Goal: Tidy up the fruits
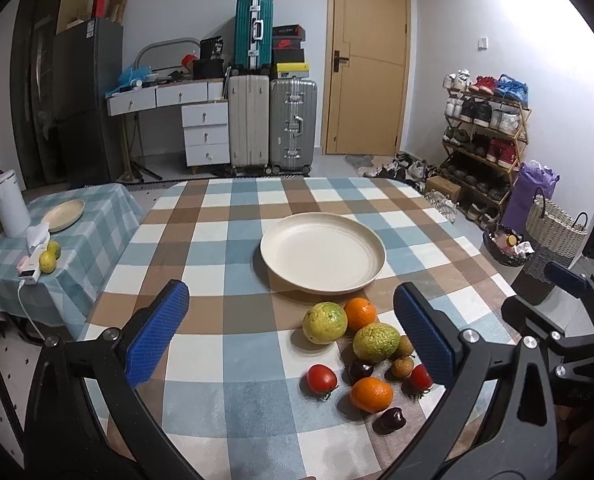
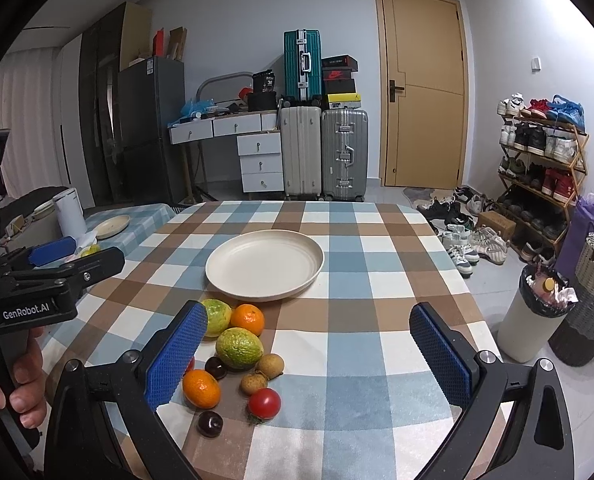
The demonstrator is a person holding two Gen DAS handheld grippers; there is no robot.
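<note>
Left wrist view: left gripper (image 1: 291,330) wide open, nothing between the blue pads, hovering over the checked tablecloth (image 1: 201,232). Cream plate (image 1: 323,254) at frame centre, bare. Fruit pile just below it, lower right of centre: two green-yellow citrus (image 1: 324,322) (image 1: 375,342), two oranges (image 1: 360,313) (image 1: 371,394), two tomatoes (image 1: 321,378) (image 1: 421,377), two dark cherries (image 1: 360,371) (image 1: 393,418), small brown fruits (image 1: 402,366) partly behind the right finger. Right gripper (image 1: 569,280) at the right edge, open or shut unclear here. Side table at left with a second plate (image 1: 63,210) and two more citrus (image 1: 48,261). Right wrist view: right gripper (image 2: 309,350) also wide open, empty. Same plate (image 2: 264,266) centre, fruit below it in the lower left; citrus (image 2: 239,349), orange (image 2: 201,389), tomato (image 2: 264,403), cherry (image 2: 210,424) clear of the left finger, one tomato mostly hidden behind it. Left gripper (image 2: 53,254) at the left edge, hand (image 2: 25,376) on its grip. Bin (image 2: 531,316) at right.
</note>
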